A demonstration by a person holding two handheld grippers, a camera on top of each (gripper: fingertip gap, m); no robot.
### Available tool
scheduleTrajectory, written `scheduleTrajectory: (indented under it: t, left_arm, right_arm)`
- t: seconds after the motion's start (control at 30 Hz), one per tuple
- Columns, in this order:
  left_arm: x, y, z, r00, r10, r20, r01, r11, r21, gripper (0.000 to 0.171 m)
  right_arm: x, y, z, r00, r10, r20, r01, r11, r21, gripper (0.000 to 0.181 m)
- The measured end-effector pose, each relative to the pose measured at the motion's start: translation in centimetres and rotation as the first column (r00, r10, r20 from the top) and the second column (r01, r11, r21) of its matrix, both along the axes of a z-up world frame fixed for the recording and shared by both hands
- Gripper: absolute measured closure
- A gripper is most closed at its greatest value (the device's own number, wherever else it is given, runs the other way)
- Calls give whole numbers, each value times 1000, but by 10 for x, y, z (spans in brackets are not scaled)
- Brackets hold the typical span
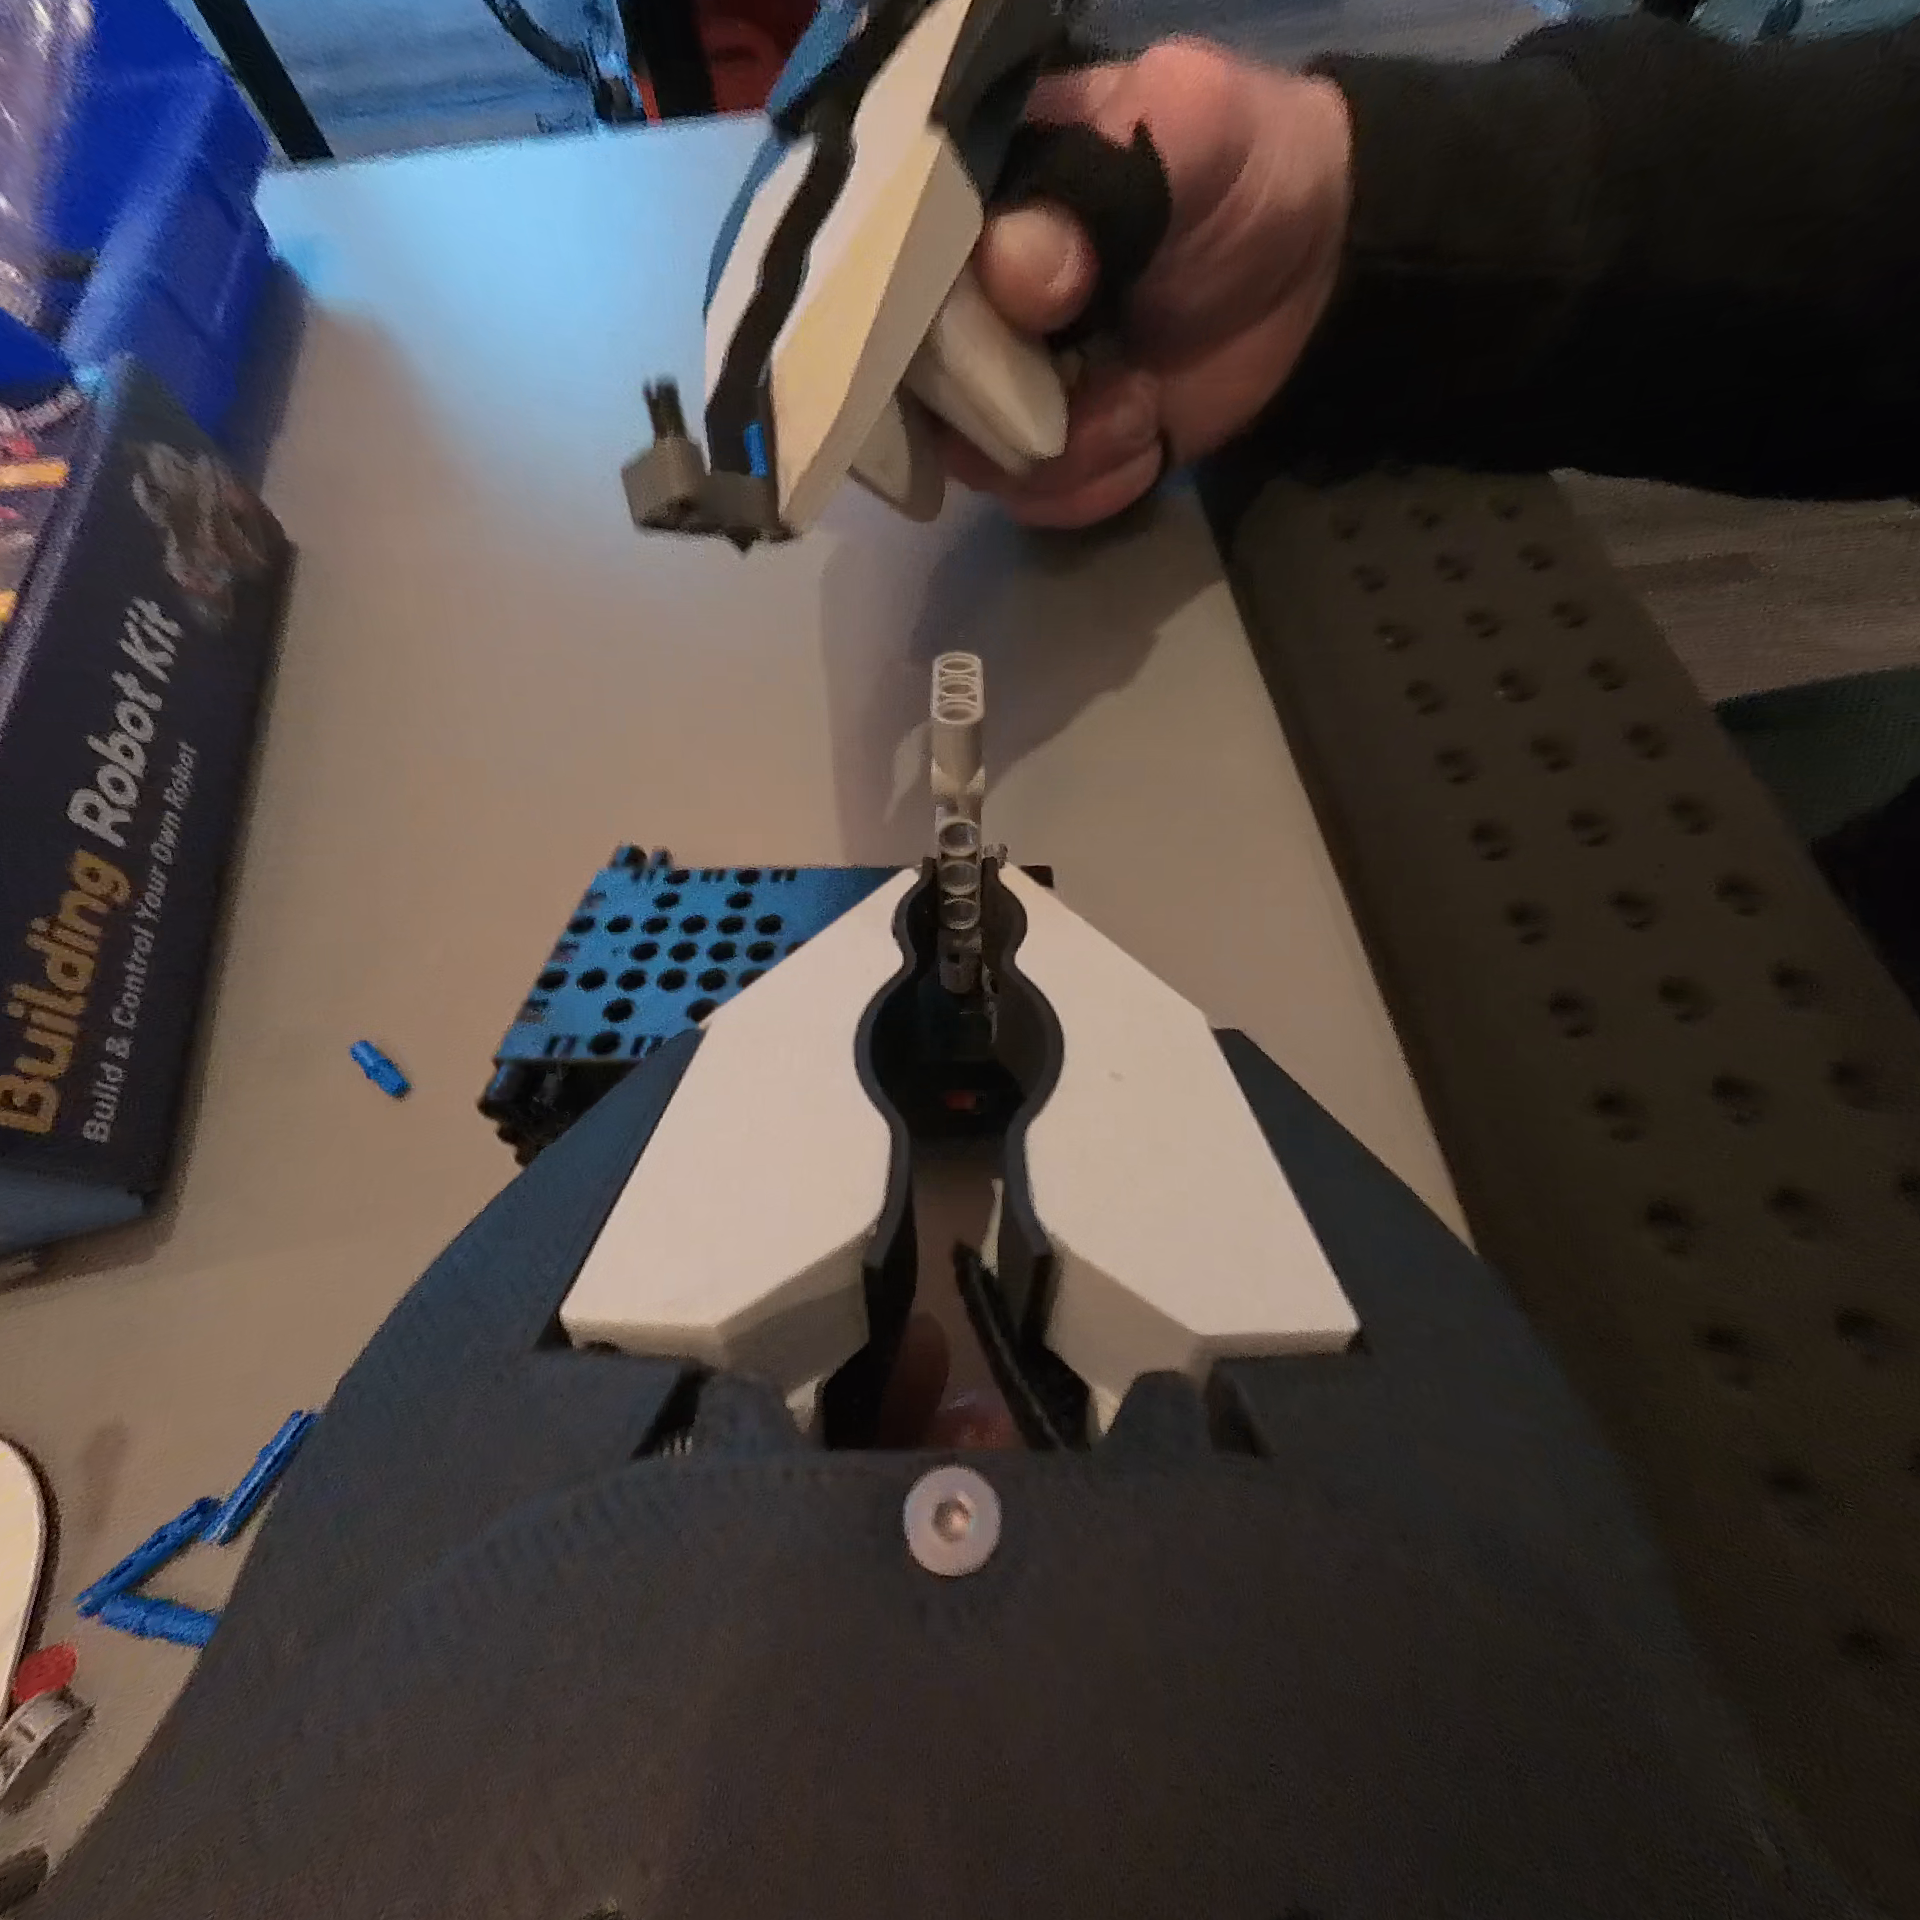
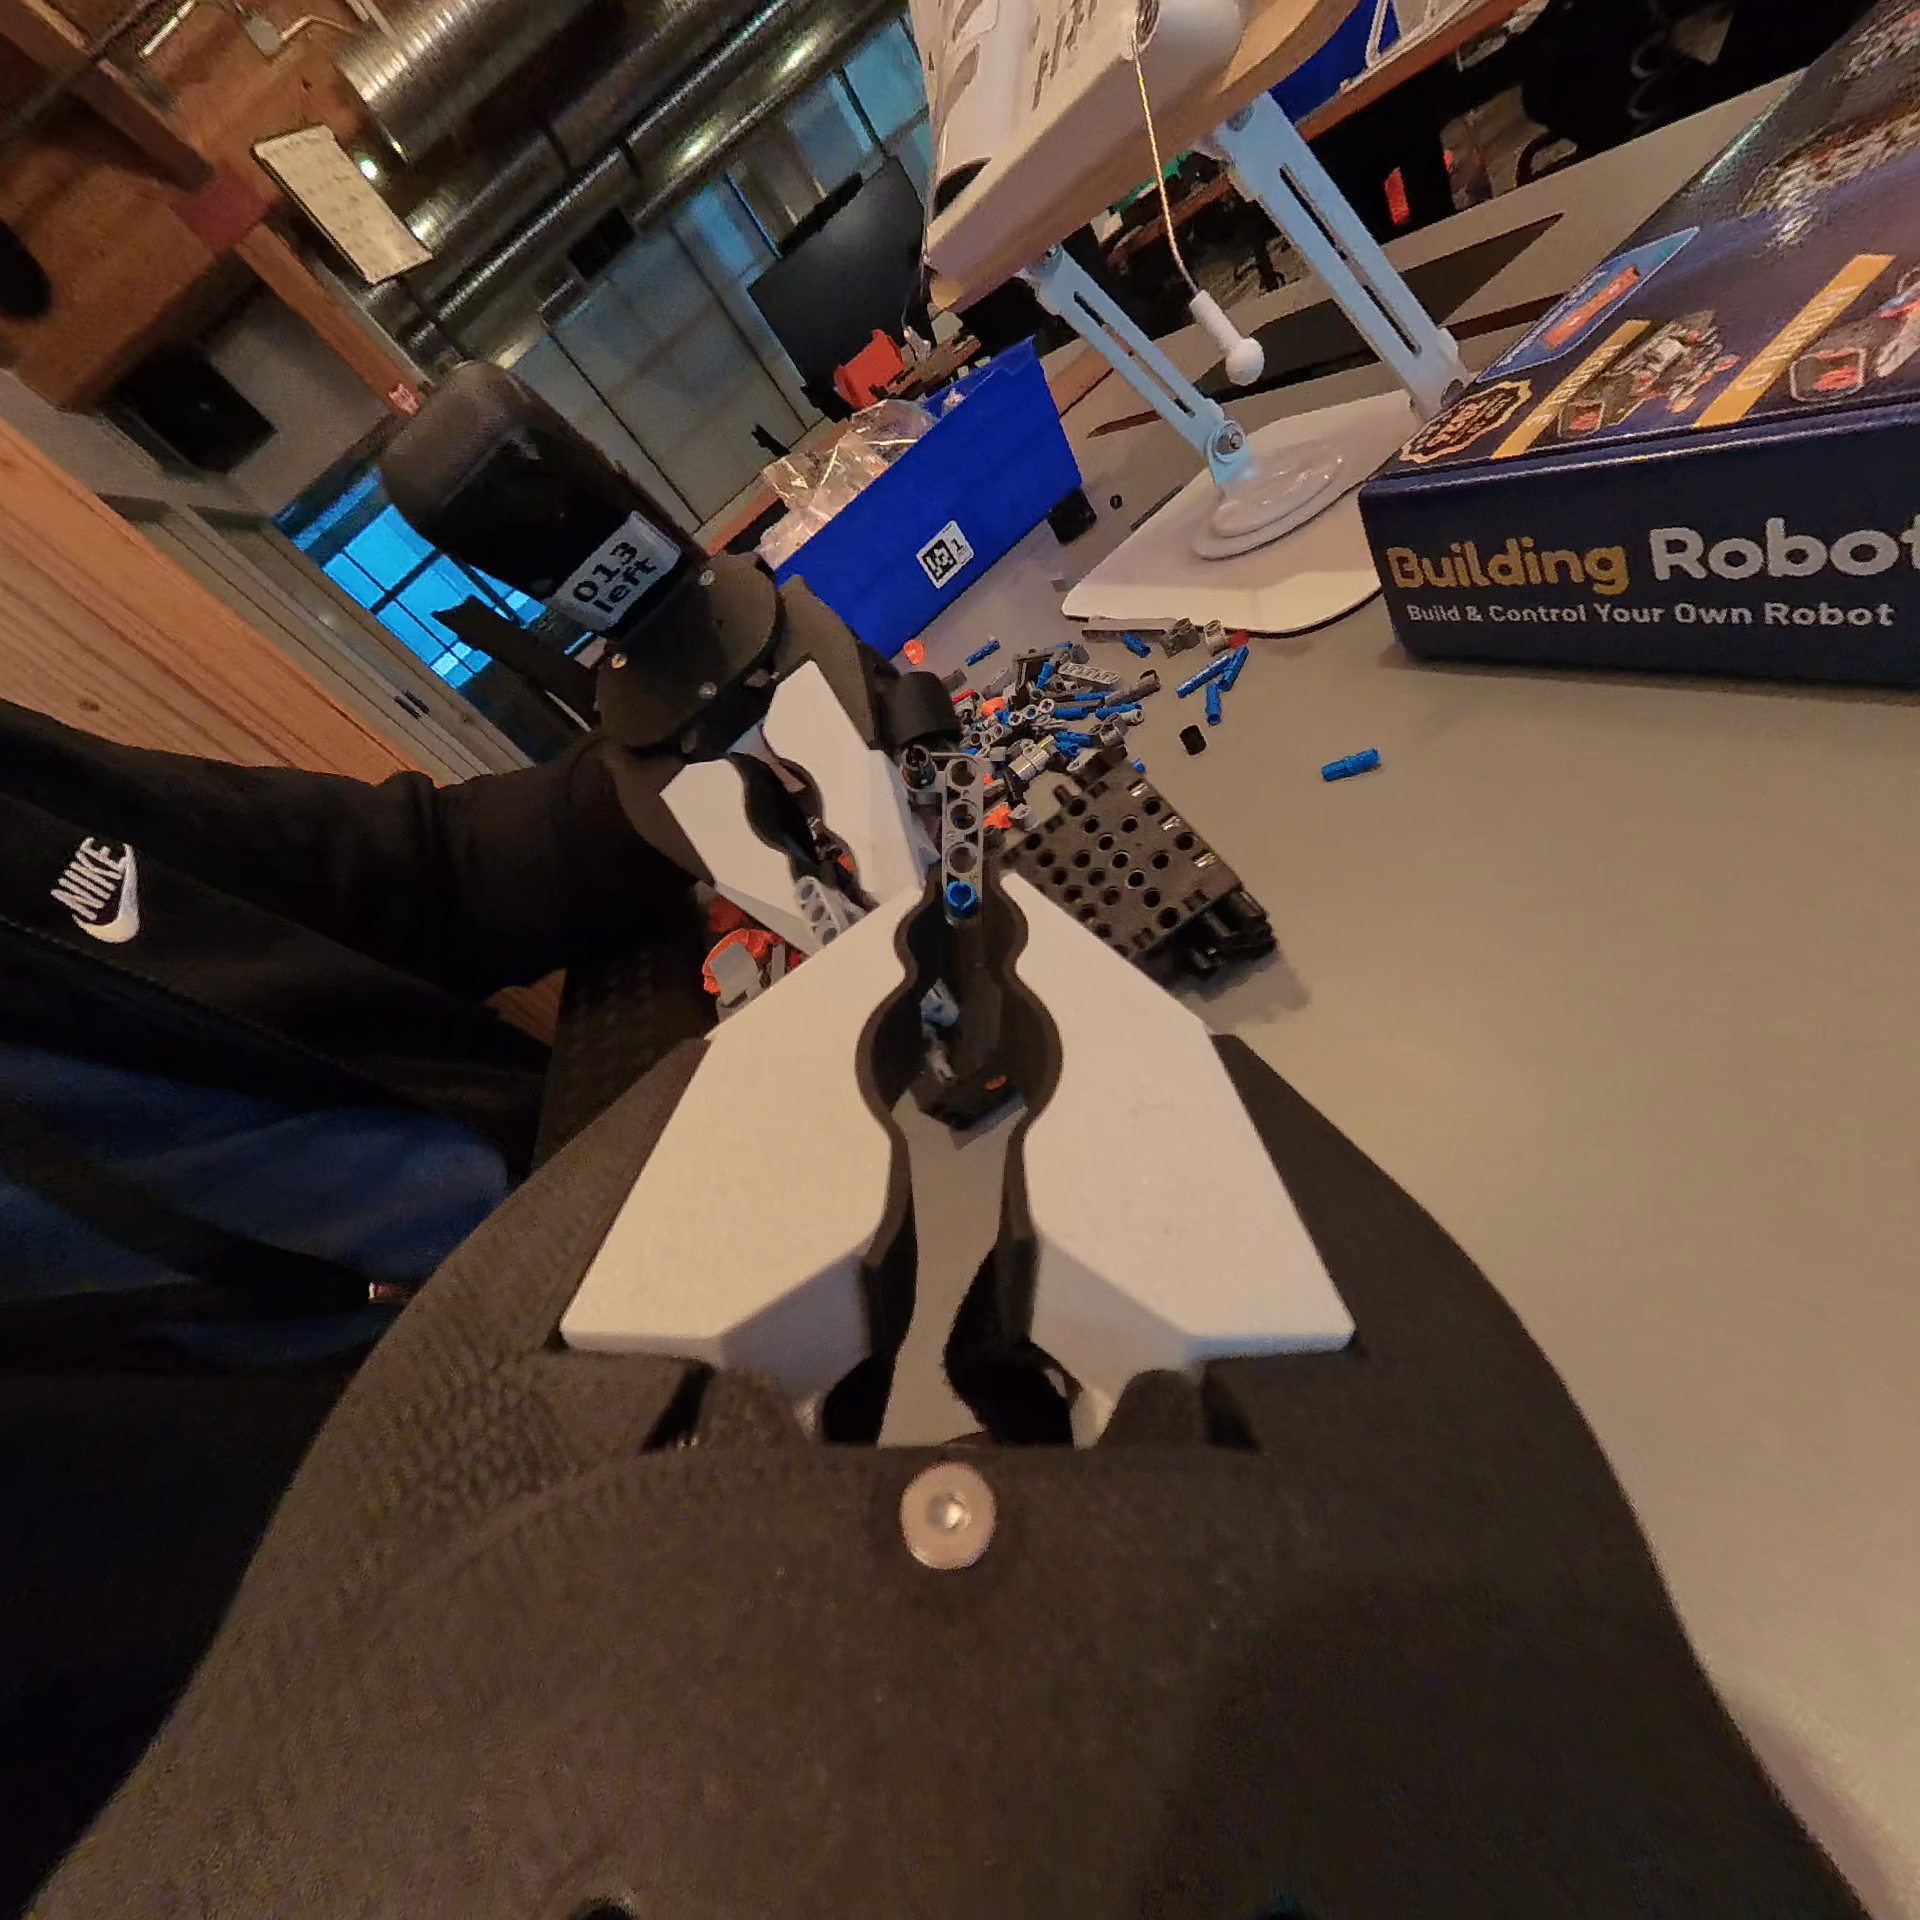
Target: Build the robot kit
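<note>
Left gripper (image 1: 961, 883): jaws narrow, clamped on a light grey holed beam (image 1: 956, 758). Beam's long axis runs straight out along the fingers, free end pointing away over the table (image 1: 520, 727)

Right gripper (image 2: 961, 904): jaws also narrow, pinching a dark grey holed beam (image 2: 961, 821) with a blue pin (image 2: 959, 900) through the hole closest to the jaws. That beam also sticks out forward along the fingers

Relation that matters: in the left wrist view the right gripper (image 1: 727, 499) hangs above and ahead of the light beam's free end, a bit to its left, well clear of it, no contact. The two beams are apart; can't tell their relative angle exactly, the far one is motion-blurred

Around them:
- black holed plate (image 1: 665, 945) flat on the table, just left of and under the left jaws; also visible beyond the right jaws
- loose pile of small parts (image 2: 1081, 707) past the plate
- stray blue pin (image 1: 379, 1068) left of the plate
- dark blue kit box (image 2: 1662, 540) at the table's edge
- blue bin (image 2: 935, 520) further back
</note>
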State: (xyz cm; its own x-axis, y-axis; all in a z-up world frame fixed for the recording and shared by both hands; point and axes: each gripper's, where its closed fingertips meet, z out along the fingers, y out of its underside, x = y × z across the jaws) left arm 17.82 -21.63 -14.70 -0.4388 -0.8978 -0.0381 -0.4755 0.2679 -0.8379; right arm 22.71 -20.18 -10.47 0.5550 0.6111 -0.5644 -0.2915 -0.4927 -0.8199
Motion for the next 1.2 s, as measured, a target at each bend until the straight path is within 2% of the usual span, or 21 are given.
scheduleTrajectory:
  t: [0.13,0.2,0.33,0.37,0.47,0.53,0.6,0.63,0.7,0.8,0.9,1.0,1.2]
  left_arm:
    - [-9,8,-13,993,-59,-102,60,998,11,167]
    - [-13,11,-13,985,-108,-133,108,994,-6,167]
    - [-21,25,-14,959,-188,-214,202,978,45,166]
    - [-22,33,-13,957,-175,-229,196,978,69,165]
    - [-28,49,-11,956,-104,-274,140,983,116,134]
    - [-35,51,-6,956,-45,-290,81,990,114,125]
    - [-32,62,0,956,126,-264,-86,984,158,114]
    - [-30,59,3,951,177,-255,-146,980,137,112]
    - [-22,54,8,940,279,-197,-261,959,112,118]
    - [-15,47,8,940,307,-149,-287,948,140,130]
    - [-13,45,2,950,263,-168,-234,957,174,152]
    - [-14,42,2,956,198,-215,-178,978,108,156]
    - [-16,32,3,975,29,-221,-11,997,82,166]
  right_arm:
    - [0,-1,0,1000,2,-2,-2,1000,-2,177]
    - [-2,0,-3,1000,5,18,-5,1000,-9,176]
    - [-4,1,-9,998,1,63,0,1000,-19,176]
    - [-4,0,-9,998,1,65,0,1000,-17,176]
    - [-6,1,-13,994,0,106,2,1000,-17,176]
    - [-9,3,-19,988,0,155,4,1000,-25,176]
    - [-14,6,-24,979,3,204,3,1000,-30,176]
    - [-18,9,-25,975,7,223,0,1000,-31,176]
    - [-22,19,-34,954,-3,300,16,999,-43,176]
    - [-34,31,-51,907,29,420,6,997,-82,176]
    - [-41,46,-57,868,56,493,-16,996,-85,176]
    - [-46,55,-63,840,82,537,-37,995,-93,176]
    - [-53,56,-64,827,101,553,-61,994,-90,176]
